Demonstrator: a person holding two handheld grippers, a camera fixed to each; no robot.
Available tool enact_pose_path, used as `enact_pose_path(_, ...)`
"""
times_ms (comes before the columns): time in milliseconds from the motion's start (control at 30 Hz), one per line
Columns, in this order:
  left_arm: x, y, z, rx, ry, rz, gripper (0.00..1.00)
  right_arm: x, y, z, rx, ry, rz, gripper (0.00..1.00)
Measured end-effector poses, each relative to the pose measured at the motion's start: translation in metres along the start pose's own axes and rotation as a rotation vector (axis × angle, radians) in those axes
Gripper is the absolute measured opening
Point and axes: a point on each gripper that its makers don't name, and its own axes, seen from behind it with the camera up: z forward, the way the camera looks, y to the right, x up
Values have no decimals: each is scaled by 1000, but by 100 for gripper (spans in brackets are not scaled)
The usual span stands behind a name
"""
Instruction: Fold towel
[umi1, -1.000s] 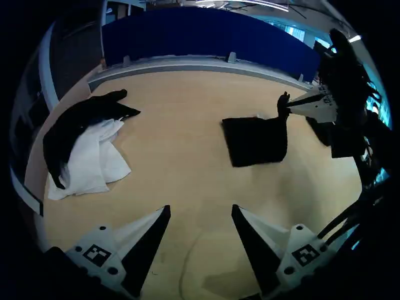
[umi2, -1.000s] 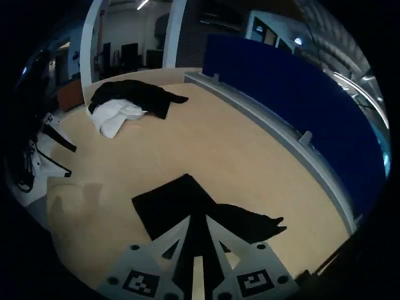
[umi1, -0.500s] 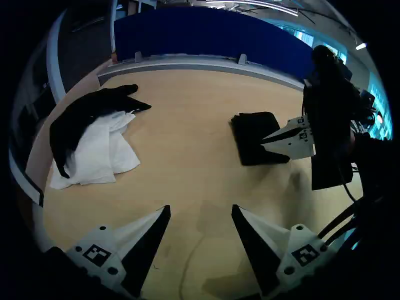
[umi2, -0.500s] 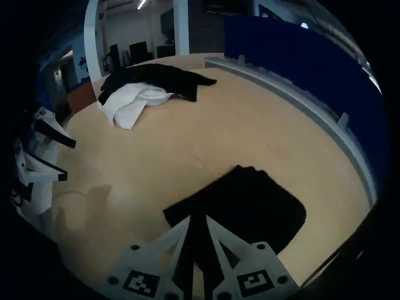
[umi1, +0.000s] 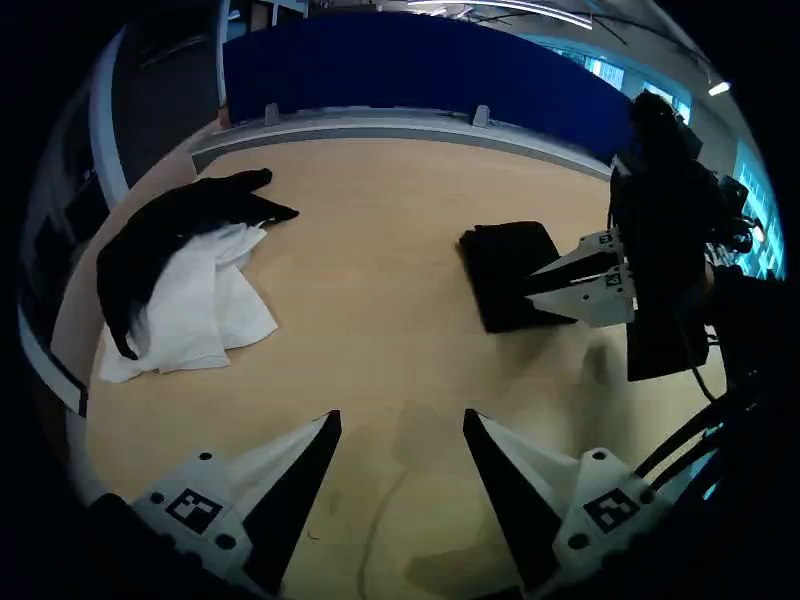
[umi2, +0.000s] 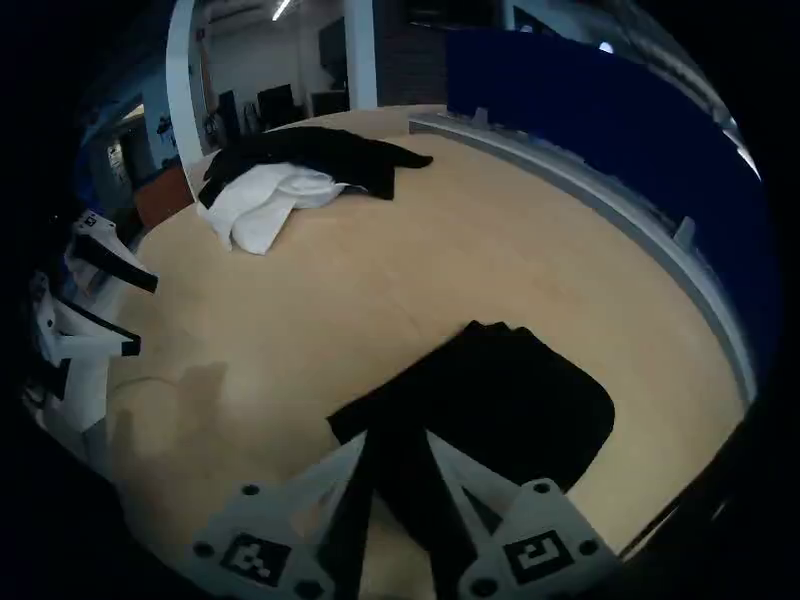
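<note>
At the bottom of the left gripper view, the left gripper (umi1: 400, 415) is seen with its white, black-edged fingers spread wide and nothing held between them; bare light wooden desk (umi1: 380, 250) is framed in the gap. Farther right across the desk, the right gripper (umi1: 528, 295) is seen pointing at the folded black towel (umi1: 505, 260), its fingertips resting over the towel's near edge.

From the right gripper view, the right gripper (umi2: 398, 435) is shown only narrowly parted, and the black towel (umi2: 510, 400) lies flat on the desk (umi2: 400, 250) just ahead of and beneath the tips, folded into a compact rectangle with rounded corners. Whether any cloth is caught between the fingers cannot be told. The left gripper (umi2: 145, 315) is visible at the left edge, well apart from the towel.

Across the desk, a crumpled white cloth (umi1: 195, 310) is lying with a black garment (umi1: 160, 235) draped partly over it. A dark blue partition (umi1: 400, 70) is standing along the far edge of the desk.
</note>
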Motion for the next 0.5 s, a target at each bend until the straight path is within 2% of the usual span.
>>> enact_pose_path(67,0,-1,0,2,0,2,91,0,-1,-4,2,6,-3,58)
enact_pose_path(233,-1,-4,-1,8,-1,4,91,3,3,-12,-18,31,2,80)
enact_pose_path(500,-2,-4,-2,6,-2,6,91,-8,22,-24,-90,37,39,82)
